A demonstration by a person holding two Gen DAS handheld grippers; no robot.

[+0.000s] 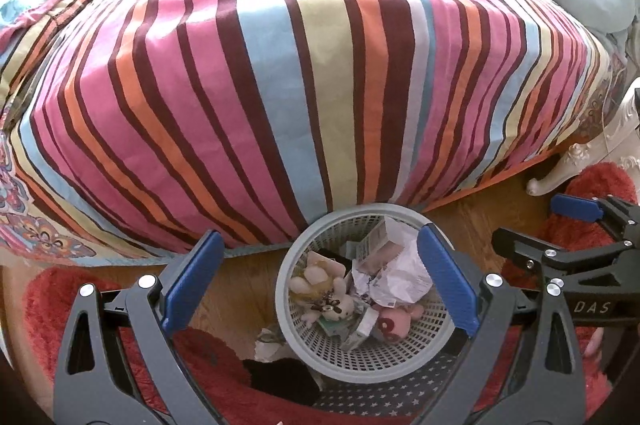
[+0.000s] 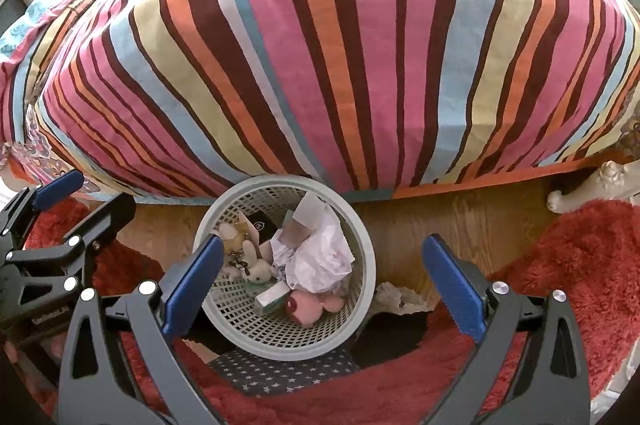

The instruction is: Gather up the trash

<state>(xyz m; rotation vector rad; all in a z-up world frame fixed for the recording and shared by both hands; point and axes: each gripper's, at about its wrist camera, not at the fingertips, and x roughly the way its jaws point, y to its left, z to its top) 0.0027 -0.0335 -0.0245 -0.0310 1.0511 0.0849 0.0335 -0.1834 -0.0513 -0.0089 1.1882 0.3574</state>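
A grey mesh basket (image 1: 320,357) stands on the floor against the bed; it also shows in the right wrist view (image 2: 236,321). It holds crumpled white paper (image 1: 400,273) (image 2: 320,257), small boxes, plush toys (image 1: 328,289) (image 2: 256,269) and a pink toy (image 1: 394,323) (image 2: 312,305). My left gripper (image 1: 320,281) is open and empty above the basket. My right gripper (image 2: 324,281) is open and empty above the basket's right rim; it shows at the right of the left wrist view (image 1: 560,225). A crumpled wrapper (image 2: 400,299) (image 1: 270,343) lies on the floor beside the basket.
A bed with a striped cover (image 1: 280,85) (image 2: 340,65) fills the background. Red shaggy rugs (image 2: 580,257) (image 1: 68,289) lie on the wooden floor (image 2: 460,217). A star-patterned cloth (image 2: 280,369) and a black item (image 2: 396,333) lie by the basket. A white carved furniture leg (image 1: 560,169) stands at right.
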